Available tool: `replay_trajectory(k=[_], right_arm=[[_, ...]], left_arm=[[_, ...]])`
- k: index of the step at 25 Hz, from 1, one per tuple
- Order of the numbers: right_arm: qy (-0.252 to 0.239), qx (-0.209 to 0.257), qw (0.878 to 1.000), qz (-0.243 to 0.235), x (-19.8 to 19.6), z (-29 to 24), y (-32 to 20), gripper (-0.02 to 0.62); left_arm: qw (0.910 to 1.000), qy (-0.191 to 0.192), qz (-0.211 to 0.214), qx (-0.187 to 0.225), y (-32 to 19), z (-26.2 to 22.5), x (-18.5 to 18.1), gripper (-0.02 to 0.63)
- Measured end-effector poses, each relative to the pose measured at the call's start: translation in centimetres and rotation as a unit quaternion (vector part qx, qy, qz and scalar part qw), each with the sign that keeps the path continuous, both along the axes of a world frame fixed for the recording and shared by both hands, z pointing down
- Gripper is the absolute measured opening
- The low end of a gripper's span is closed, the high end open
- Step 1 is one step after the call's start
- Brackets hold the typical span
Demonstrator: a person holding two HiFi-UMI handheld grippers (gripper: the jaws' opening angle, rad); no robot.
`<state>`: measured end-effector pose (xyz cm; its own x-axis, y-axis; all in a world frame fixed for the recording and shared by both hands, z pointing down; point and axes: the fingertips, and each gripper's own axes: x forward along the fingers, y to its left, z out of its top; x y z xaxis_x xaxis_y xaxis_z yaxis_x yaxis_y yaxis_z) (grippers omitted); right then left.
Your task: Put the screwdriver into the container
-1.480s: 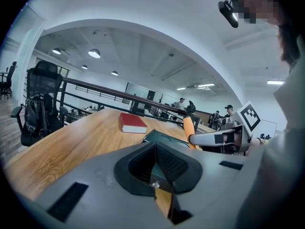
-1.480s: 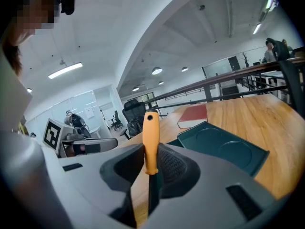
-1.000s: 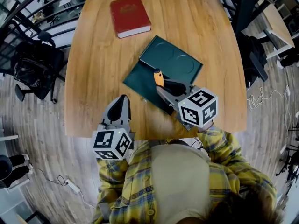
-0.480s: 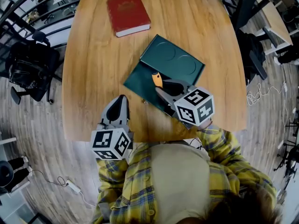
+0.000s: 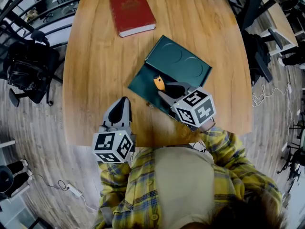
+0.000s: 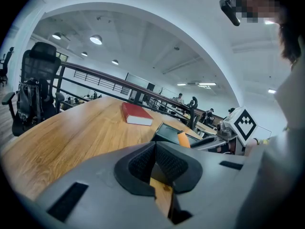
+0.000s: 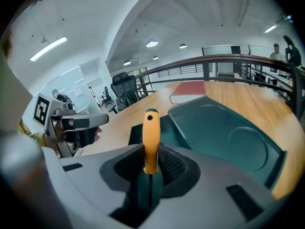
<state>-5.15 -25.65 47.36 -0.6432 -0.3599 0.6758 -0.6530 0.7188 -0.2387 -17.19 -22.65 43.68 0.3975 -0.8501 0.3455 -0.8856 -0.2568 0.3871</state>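
My right gripper (image 5: 166, 89) (image 7: 151, 162) is shut on the screwdriver (image 7: 151, 140), whose orange handle (image 5: 158, 82) sticks out past the jaws, with the dark shaft running back between them. It hovers over the open dark green container (image 5: 147, 87) (image 7: 167, 128), whose lid (image 5: 178, 63) (image 7: 224, 137) leans back with two round hollows in it. My left gripper (image 5: 123, 106) (image 6: 155, 163) rests near the table's front edge, left of the container, jaws shut on nothing.
A red book (image 5: 131, 12) (image 6: 137, 115) (image 7: 188, 92) lies at the far side of the wooden table (image 5: 95, 70). A black office chair (image 5: 28, 68) stands left of the table. A railing and other desks lie beyond.
My right gripper has shifted slightly to the left and away from me with the screwdriver, further over the container. The left gripper has stayed put.
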Motion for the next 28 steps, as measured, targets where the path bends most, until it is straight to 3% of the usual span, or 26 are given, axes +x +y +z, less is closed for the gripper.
replay_trajectory(k=[10,28], right_arm=[[0.053,-0.017,0.998,-0.027,-0.9,1.9,0.0,0.143],[0.102,-0.034,0.993,-0.054,-2.0,4.7,-0.3,0.143]], left_arm=[[0.9999,0.003,-0.002,-0.009,-0.3,0.9,-0.5,0.010],[0.9997,0.009,-0.002,-0.022,-0.6,2.1,-0.9,0.009]])
